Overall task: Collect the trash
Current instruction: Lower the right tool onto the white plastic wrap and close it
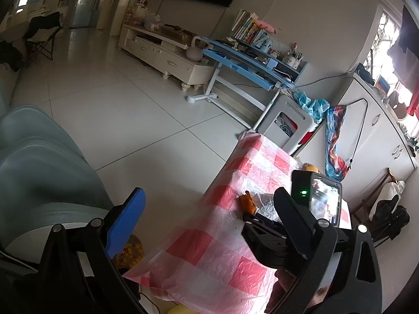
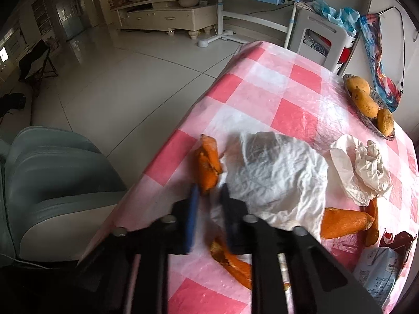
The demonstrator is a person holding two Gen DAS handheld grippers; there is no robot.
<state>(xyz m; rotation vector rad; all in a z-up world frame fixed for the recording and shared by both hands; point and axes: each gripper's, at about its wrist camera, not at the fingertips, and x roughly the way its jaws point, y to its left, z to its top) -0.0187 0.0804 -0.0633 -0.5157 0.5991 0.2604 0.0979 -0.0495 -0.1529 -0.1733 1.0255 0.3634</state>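
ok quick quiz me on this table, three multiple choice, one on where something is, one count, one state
1. Where is the dish of mangoes?
a) far right edge of the table
b) on the floor
c) on the grey chair

2. How many mangoes lie in it?
a) one
b) three
c) six

3. How is the left gripper?
a) shut on an orange peel
b) shut on the carton
c) wide open, holding nothing

Answers:
1 a: the dish sits by the far right edge of the checked table.
2 b: three mangoes show in it.
3 c: the left gripper has its fingers spread far apart with nothing between them.
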